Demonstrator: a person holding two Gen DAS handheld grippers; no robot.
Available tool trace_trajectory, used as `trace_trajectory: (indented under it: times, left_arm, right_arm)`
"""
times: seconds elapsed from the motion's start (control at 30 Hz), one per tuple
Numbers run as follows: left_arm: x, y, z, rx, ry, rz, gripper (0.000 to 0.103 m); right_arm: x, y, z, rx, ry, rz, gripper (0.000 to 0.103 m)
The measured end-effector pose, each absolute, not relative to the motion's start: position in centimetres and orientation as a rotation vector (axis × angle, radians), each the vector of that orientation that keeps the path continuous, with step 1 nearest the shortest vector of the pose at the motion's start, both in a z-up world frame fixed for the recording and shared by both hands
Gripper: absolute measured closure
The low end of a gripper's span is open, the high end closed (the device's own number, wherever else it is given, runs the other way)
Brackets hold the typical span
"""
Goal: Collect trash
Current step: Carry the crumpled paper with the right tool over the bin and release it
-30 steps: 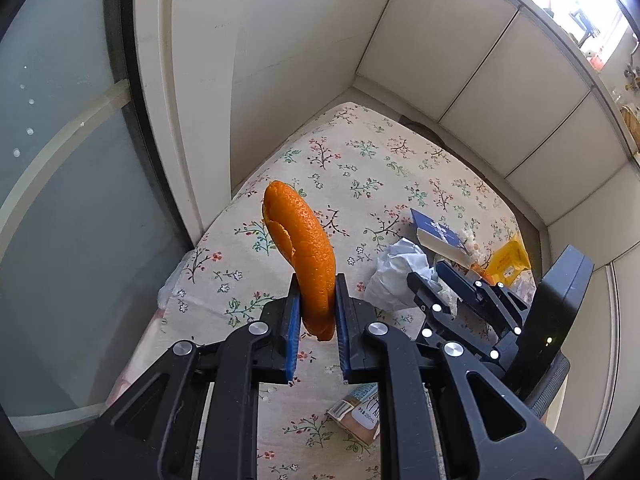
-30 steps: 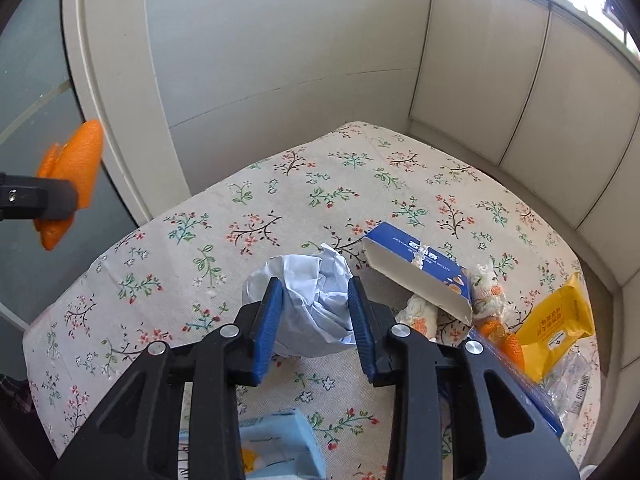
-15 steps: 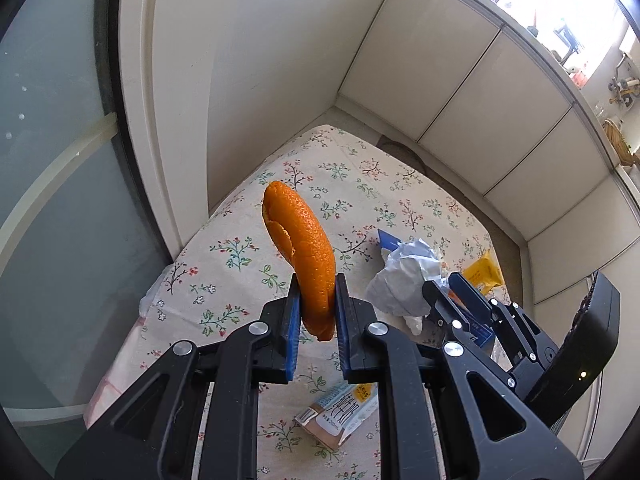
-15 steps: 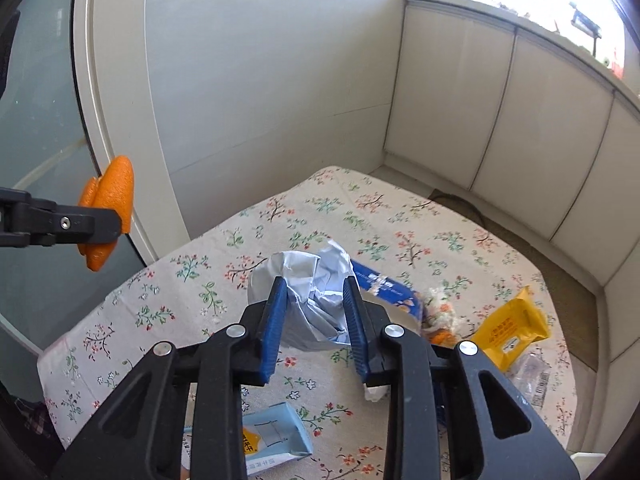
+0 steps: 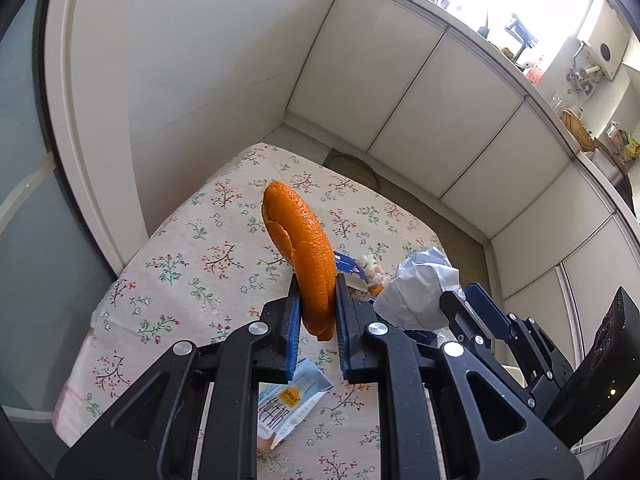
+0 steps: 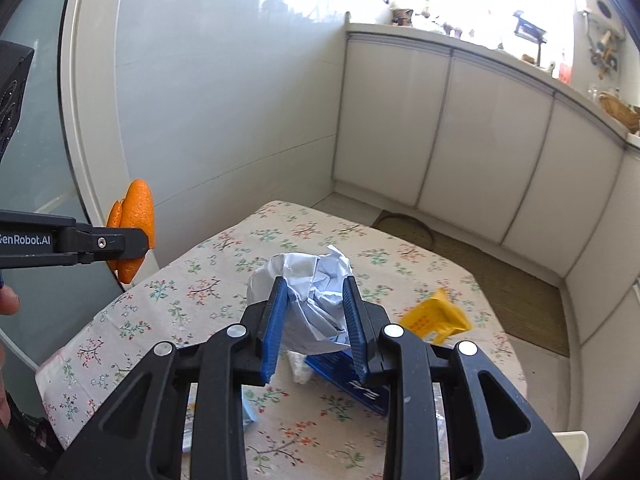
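My left gripper is shut on a long orange peel, held upright above the floral tablecloth. The same peel shows at the left of the right wrist view, pinched in the left gripper. My right gripper is shut on a crumpled white paper ball, lifted off the table. That paper ball also appears to the right in the left wrist view, in the right gripper.
On the table lie a blue box, a yellow wrapper, a small light-blue packet and bits of snack wrapper. White cabinet doors run along the back and right; a glass door stands at left.
Both grippers have risen away from the table with their loads. The paper ball has come up off the cloth, and the blue box and wrappers now sit lower and farther in both views.
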State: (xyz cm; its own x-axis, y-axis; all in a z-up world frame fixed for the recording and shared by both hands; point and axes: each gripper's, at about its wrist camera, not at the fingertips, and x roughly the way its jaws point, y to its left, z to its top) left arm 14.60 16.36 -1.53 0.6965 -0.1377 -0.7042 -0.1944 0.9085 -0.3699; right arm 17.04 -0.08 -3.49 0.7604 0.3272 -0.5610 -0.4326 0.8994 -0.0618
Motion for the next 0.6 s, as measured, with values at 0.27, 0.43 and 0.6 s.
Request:
trace_trajectory:
  times: [0.27, 0.43, 0.6]
  left_arm:
    - [14.9, 11.8, -0.7, -0.411, 0.785, -0.053, 0.088]
    - [15.2, 8.7, -0.8, -0.393, 0.788, -0.103, 0.088]
    - [15.8, 5.3, -1.1, -0.364, 0.797, -0.155, 0.088]
  right_arm:
    - [15.8, -6.0, -1.6, -0.155, 0.544, 0.317, 0.074]
    - [14.7, -10.3, -0.6, -0.146, 0.525, 0.247, 0.074]
    - [13.7, -15.2, -0.1, -0.119, 0.521, 0.163, 0.074]
